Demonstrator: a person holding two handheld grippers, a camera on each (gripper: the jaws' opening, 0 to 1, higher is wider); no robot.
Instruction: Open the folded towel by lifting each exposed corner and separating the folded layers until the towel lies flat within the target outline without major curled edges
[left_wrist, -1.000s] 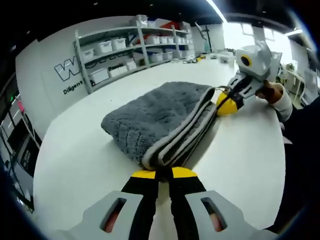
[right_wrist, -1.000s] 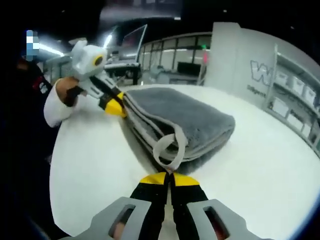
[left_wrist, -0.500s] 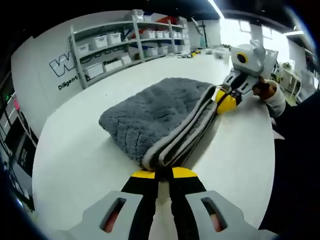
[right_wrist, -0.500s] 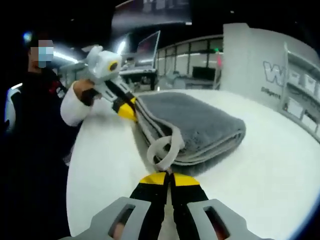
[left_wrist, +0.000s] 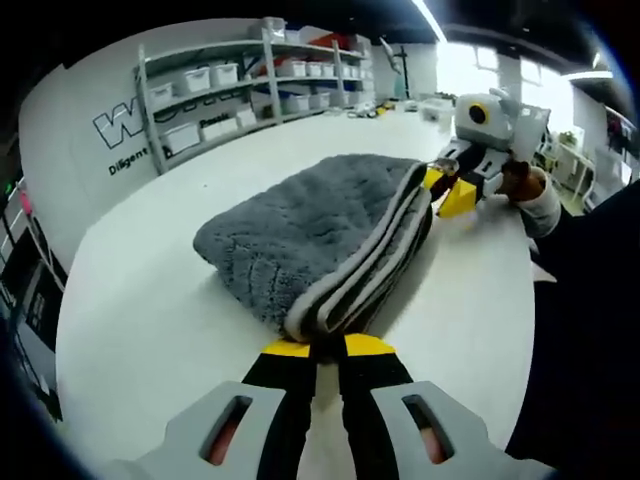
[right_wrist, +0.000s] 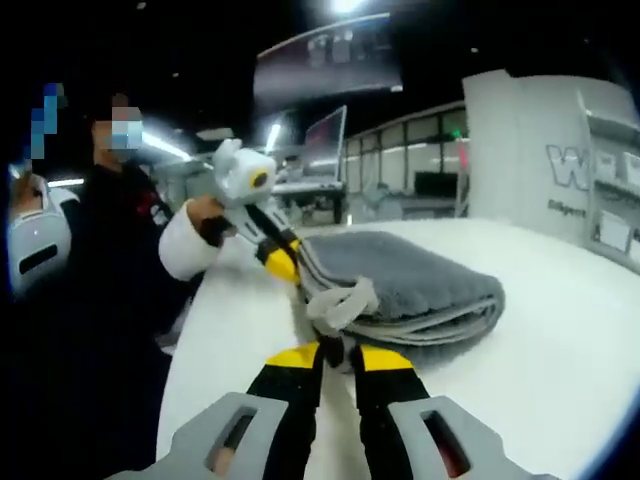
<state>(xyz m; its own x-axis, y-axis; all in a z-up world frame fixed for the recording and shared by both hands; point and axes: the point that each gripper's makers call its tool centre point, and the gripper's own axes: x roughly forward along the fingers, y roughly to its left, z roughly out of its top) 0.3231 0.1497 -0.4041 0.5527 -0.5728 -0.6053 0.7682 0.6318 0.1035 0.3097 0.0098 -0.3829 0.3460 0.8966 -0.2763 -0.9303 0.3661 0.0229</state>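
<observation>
On white table (left_wrist: 150, 300) — folded towel (left_wrist: 300, 235), shelving (left_wrist: 250, 90) behind

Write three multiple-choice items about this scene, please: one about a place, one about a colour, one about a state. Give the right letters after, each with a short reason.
1. Where does the towel lie?
A. on the white table
B. on a shelf
C. on the floor

2. What colour is the towel's pile?
A. red
B. grey
C. green

3. What is the state of the towel?
A. spread flat in one layer
B. rolled into a tube
C. folded in layers, with a gripper at each end of its edge

Answers:
1. A, because the left gripper view shows the towel resting on the table, with the shelves far behind it.
2. B, because both views show grey pile with a paler border band.
3. C, because stacked layers show at the edge, the left gripper is shut on one corner and the right gripper on a border loop.
</observation>
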